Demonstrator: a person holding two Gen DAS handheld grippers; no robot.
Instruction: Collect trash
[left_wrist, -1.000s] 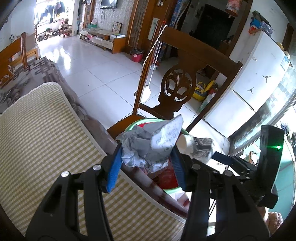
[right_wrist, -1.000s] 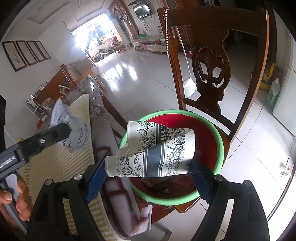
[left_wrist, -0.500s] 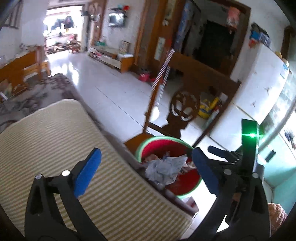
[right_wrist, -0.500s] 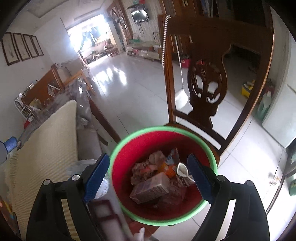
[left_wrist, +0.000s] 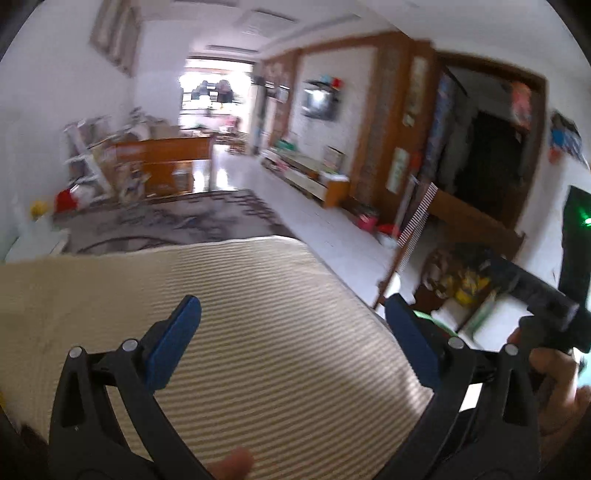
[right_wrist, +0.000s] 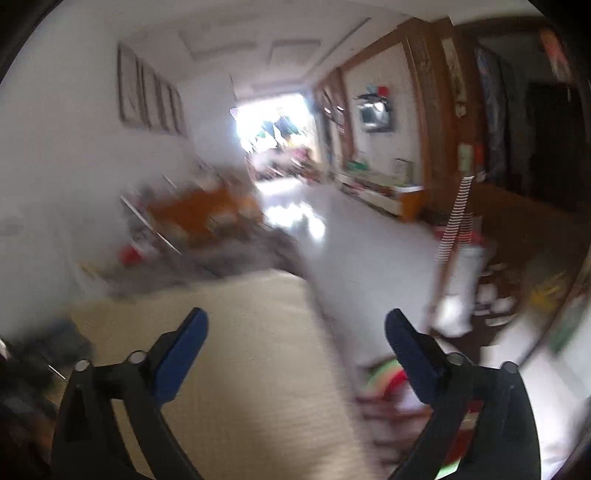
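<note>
My left gripper (left_wrist: 291, 314) is open and empty, raised over the cream striped mat (left_wrist: 240, 295) on the table. My right gripper (right_wrist: 295, 325) is open and empty too, above the same mat (right_wrist: 240, 350); this view is blurred by motion. Only a sliver of the green rim of the red trash basin (left_wrist: 430, 319) shows behind my left gripper's right finger; in the right wrist view the basin (right_wrist: 384, 373) is a blurred patch at the lower right. No trash is visible on the mat. The right gripper's body (left_wrist: 535, 295) and the hand holding it show at the right.
A dark wooden chair (left_wrist: 469, 221) stands at the table's right end, with a bead string (left_wrist: 417, 221) hanging on it. A patterned grey tablecloth (left_wrist: 166, 221) lies beyond the mat. White tiled floor (left_wrist: 325, 229) runs to a TV cabinet (left_wrist: 310, 177) at the far wall.
Both grippers opened and dropped the crumpled paper and the paper cups into the basin. Both have since swung up and left, away from the basin, toward the mat.
</note>
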